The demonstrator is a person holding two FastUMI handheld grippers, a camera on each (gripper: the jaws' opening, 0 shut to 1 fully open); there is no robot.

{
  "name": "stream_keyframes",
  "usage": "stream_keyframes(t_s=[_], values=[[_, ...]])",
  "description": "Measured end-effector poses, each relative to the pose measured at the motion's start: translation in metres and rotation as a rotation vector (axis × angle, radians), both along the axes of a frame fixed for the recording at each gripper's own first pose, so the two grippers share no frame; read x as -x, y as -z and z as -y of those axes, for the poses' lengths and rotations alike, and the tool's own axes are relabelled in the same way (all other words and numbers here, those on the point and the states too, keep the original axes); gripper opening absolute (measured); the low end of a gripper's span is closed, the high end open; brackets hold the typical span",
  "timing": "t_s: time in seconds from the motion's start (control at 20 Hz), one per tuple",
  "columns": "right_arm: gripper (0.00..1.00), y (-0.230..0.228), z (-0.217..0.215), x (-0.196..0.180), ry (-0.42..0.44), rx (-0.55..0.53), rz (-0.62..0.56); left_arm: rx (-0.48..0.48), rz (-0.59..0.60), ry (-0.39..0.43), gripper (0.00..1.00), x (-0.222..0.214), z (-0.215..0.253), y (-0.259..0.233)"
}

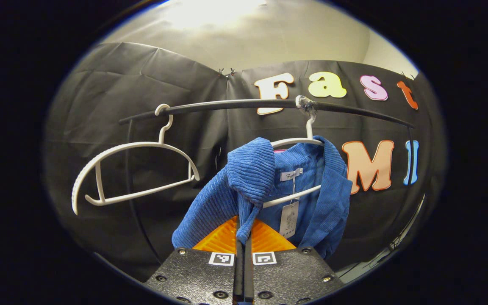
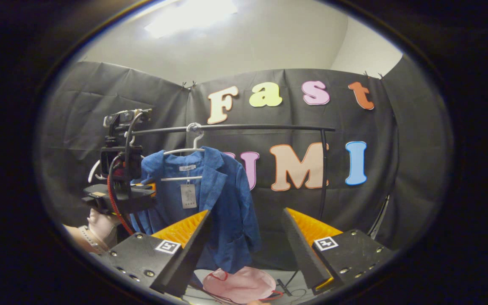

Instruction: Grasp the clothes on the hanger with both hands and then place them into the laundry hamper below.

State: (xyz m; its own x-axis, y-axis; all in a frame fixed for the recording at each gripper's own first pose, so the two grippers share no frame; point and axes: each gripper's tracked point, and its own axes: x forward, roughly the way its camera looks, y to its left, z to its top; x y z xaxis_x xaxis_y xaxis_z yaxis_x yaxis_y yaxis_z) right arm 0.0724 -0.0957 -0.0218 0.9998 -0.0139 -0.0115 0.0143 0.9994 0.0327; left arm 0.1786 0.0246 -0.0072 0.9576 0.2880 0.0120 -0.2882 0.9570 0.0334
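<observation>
The blue jacket [image 1: 269, 186] hangs on a white hanger [image 1: 299, 142] from the black rail [image 1: 227, 104], above a pink hamper [image 2: 239, 286] on the floor. The left tool [image 1: 242, 237] is clamped on the jacket's shoulder fabric. The right tool [image 2: 246, 237] stands wide apart, short of the jacket and touching nothing.

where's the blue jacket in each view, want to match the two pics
Left gripper view: the blue jacket hangs centre frame, its left lapel pinched in the left gripper.
Right gripper view: the blue jacket hangs left of centre, beyond the open right gripper.
Shared landmark: the paper tag dangling below the collar, under the black rail.
</observation>
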Motion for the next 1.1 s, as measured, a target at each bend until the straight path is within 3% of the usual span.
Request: stream_keyframes(t_s=[0.15, 0.2, 0.25, 0.35, 0.4, 0.75, 0.95, 1.1], values=[[0.94, 0.001, -0.006, -0.007, -0.015, -0.027, -0.004, -0.054, -0.029, 0.051, 0.0, 0.012, 0.001, -0.01], [0.99, 0.002, -0.009, -0.01, -0.02, -0.033, -0.005, -0.048, -0.029, 0.067, 0.0, 0.018, 0.0, -0.013], [0.94, 0.004, -0.014, -0.012, -0.028, -0.04, -0.008, -0.035, -0.035, 0.083, 0.02, 0.022, -0.001, -0.018], [0.94, 0.006, -0.027, -0.021, -0.054, -0.049, -0.015, -0.016, -0.042, 0.118, 0.01, 0.029, -0.001, -0.024], [0.99, 0.007, -0.034, -0.026, -0.07, -0.051, -0.019, -0.013, -0.048, 0.137, 0.02, 0.032, 0.0, -0.027], [0.94, 0.017, -0.081, -0.074, -0.151, -0.08, -0.054, 0.052, -0.09, 0.244, 0.0, 0.046, -0.002, -0.041], [0.94, 0.025, -0.101, -0.112, -0.179, -0.101, -0.075, 0.003, -0.033, 0.259, 0.0, 0.057, -0.014, -0.069], [0.98, 0.03, -0.104, -0.15, -0.167, -0.127, -0.09, 0.044, -0.039, 0.256, 0.02, 0.049, -0.017, -0.067]])
